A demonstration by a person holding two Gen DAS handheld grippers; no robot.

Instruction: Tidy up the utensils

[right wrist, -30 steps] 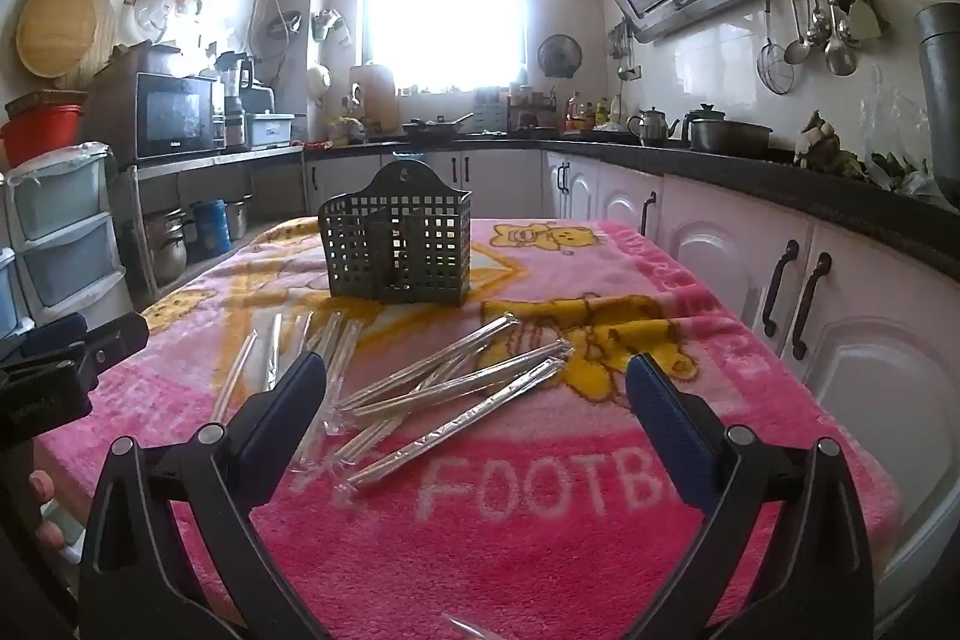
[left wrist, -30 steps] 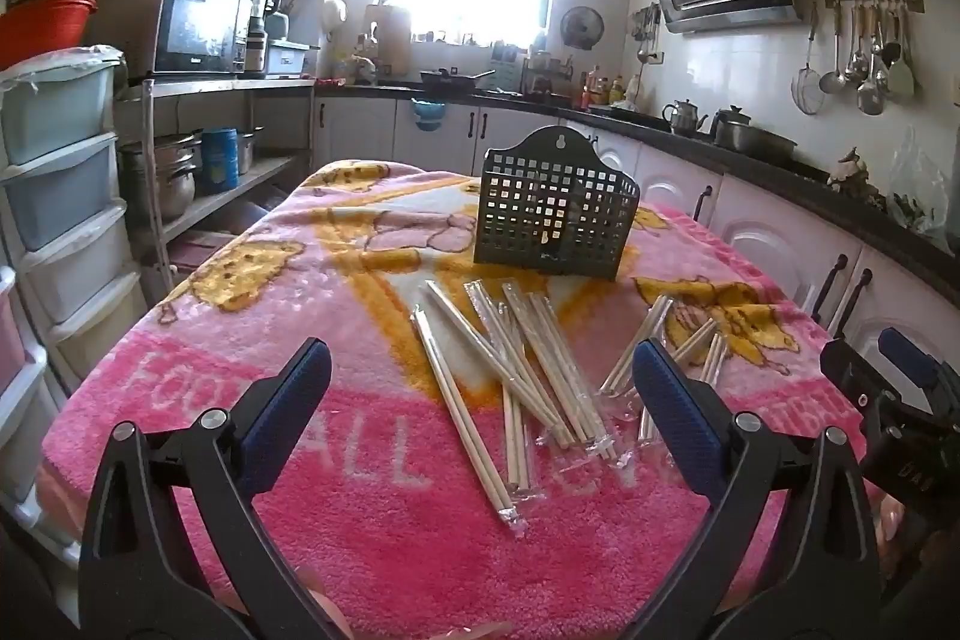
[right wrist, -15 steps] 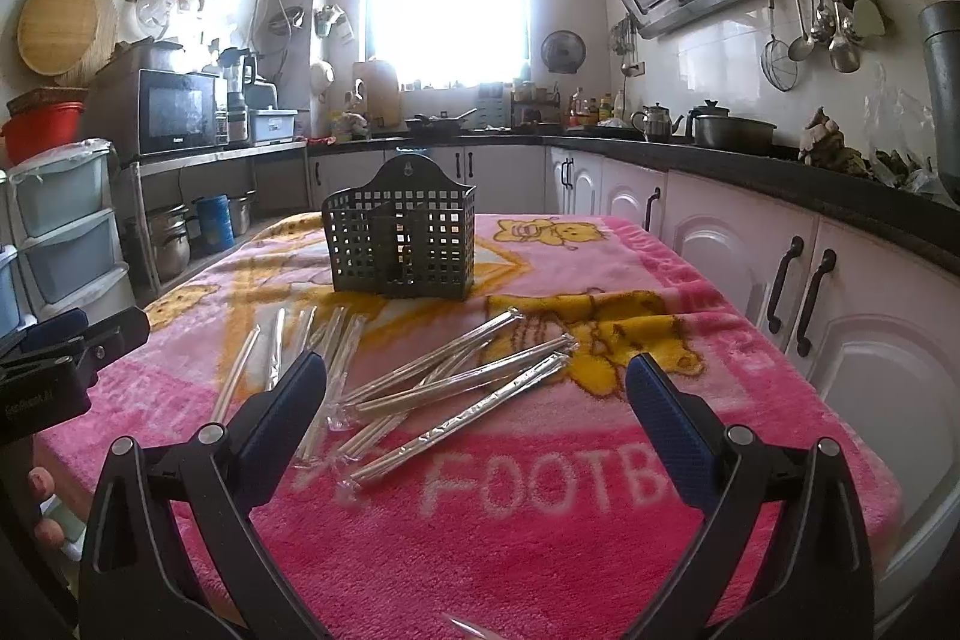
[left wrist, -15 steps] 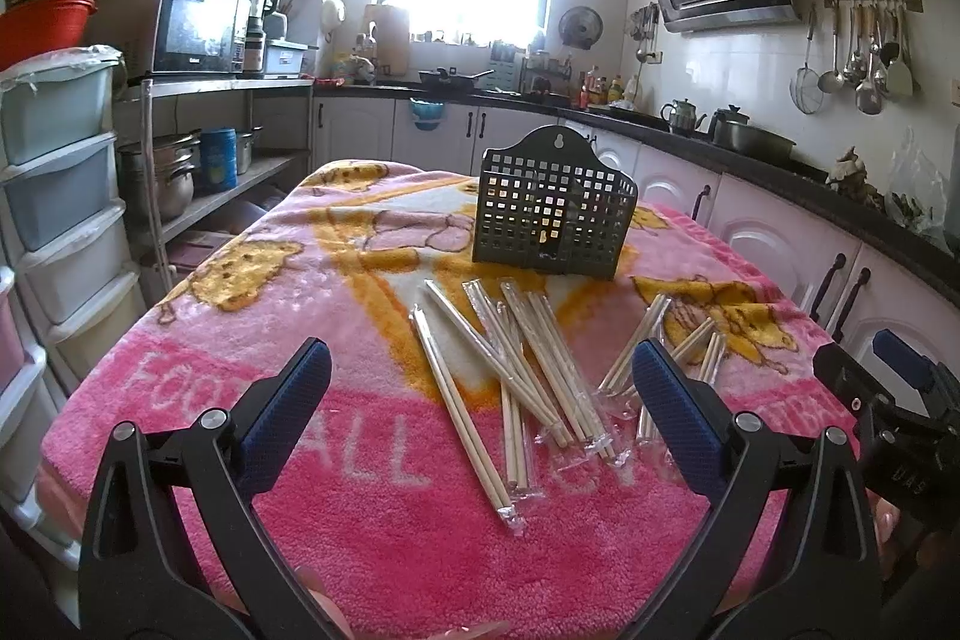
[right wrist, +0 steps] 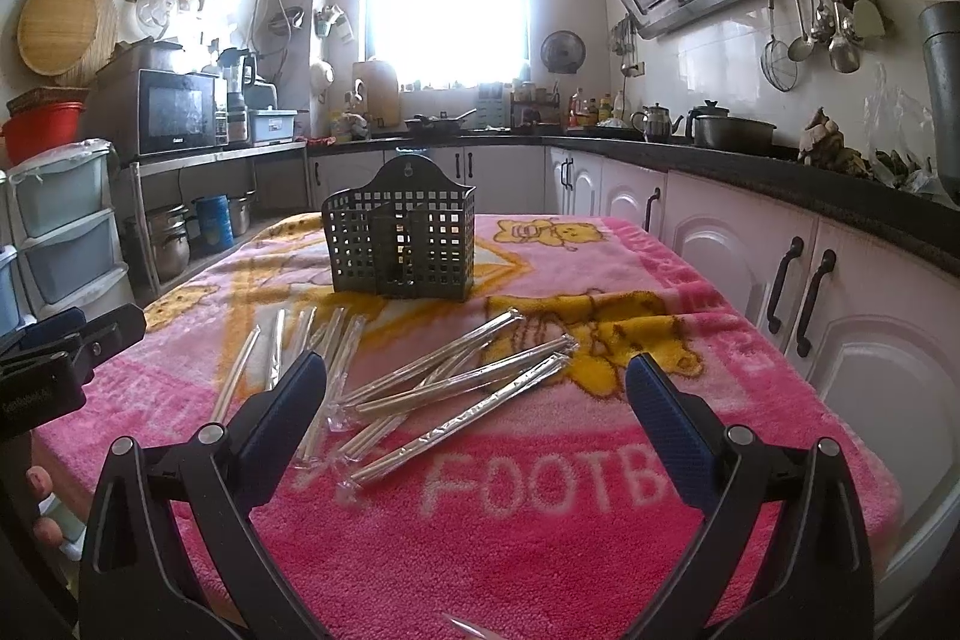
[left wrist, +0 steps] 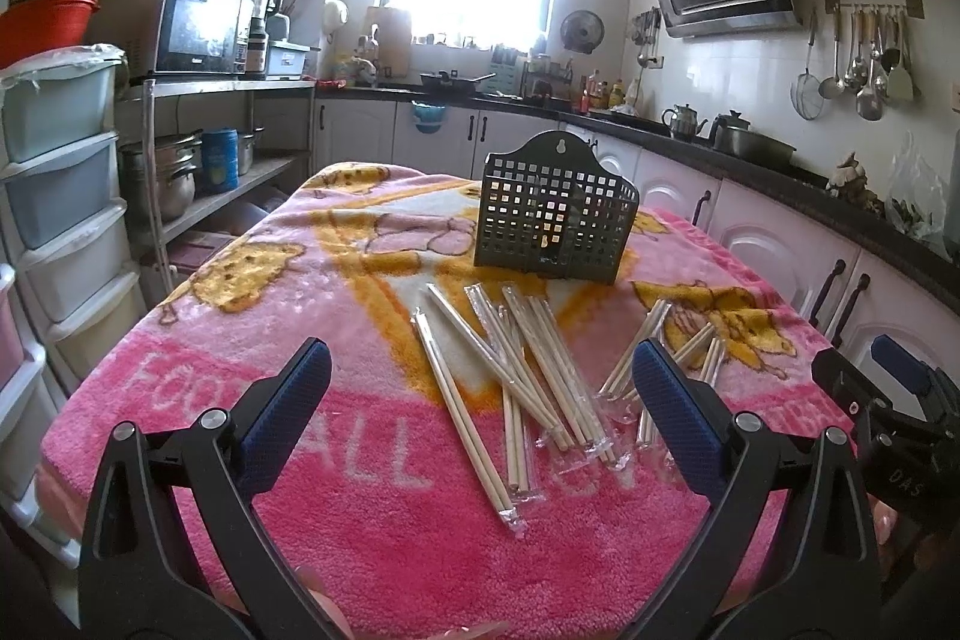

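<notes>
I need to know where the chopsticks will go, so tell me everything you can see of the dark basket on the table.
The dark perforated plastic utensil basket stands upright on the pink plush blanket, behind the wrapped chopsticks and apart from them. Its walls are a grid of square holes; the taller arched back panel has a hanging hole. An inner divider splits it into compartments, which look empty. Nothing but the blanket touches it.

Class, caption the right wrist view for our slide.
Open right gripper faces wrapped chopsticks lying before a black slotted utensil basket on a pink blanket.
</notes>
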